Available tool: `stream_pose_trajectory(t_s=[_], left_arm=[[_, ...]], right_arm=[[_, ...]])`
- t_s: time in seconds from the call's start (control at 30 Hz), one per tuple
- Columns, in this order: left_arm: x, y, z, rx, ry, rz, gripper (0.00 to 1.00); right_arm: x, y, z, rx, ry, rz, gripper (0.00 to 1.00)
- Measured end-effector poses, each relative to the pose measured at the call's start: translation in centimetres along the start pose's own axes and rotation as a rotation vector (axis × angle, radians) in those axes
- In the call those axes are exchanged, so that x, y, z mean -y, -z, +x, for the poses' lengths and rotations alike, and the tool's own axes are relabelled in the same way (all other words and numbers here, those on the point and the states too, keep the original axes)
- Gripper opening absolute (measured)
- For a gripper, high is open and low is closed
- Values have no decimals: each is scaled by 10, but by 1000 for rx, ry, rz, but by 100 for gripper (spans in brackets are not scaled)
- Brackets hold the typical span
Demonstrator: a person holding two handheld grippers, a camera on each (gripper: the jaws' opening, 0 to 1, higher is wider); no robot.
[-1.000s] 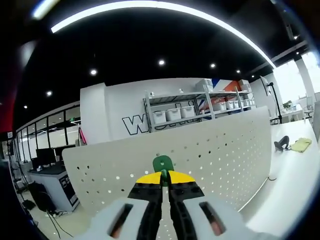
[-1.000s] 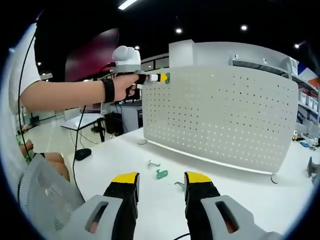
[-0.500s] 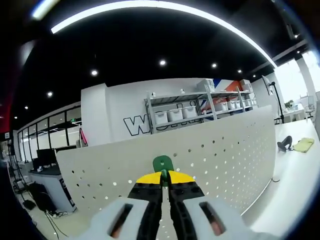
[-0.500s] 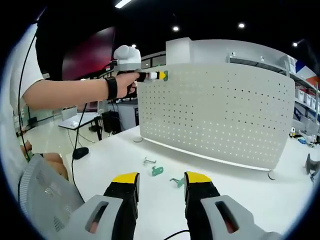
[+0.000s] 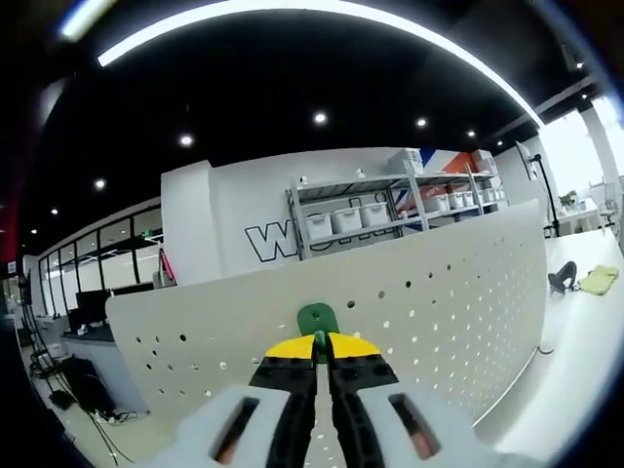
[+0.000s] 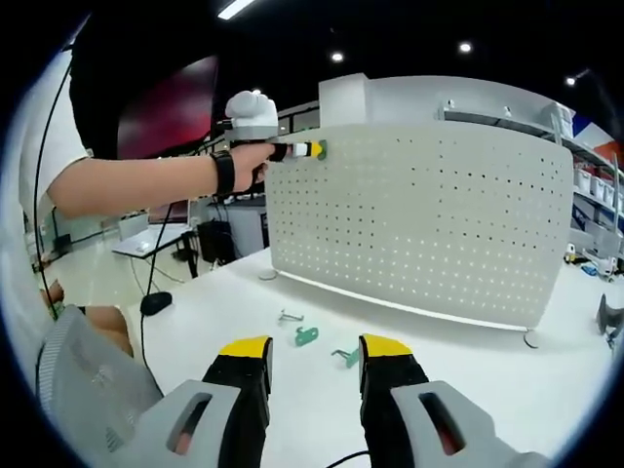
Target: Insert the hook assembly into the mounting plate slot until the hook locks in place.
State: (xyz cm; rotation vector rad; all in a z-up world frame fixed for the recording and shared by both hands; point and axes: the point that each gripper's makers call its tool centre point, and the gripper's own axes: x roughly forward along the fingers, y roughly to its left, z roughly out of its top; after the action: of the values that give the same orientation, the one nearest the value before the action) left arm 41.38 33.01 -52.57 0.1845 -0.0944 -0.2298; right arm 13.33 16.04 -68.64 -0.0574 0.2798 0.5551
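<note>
Pegboard [image 5: 409, 292] nearer now, small green hook [image 5: 317, 318] pinched in left tongs [image 5: 322, 343]; right tongs [image 6: 314, 348] agape.

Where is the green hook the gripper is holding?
The green hook is pinched in the left gripper, right at the pegboard's top left corner in the right gripper view, high above the table.
</note>
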Motion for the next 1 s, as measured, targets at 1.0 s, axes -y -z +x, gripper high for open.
stream_pose_trajectory(t_s=[1.0], left_arm=[[-1,-6,10,-12,-49,-68,4]], right_arm=[[5,7,-2,-13,19,15,35]])
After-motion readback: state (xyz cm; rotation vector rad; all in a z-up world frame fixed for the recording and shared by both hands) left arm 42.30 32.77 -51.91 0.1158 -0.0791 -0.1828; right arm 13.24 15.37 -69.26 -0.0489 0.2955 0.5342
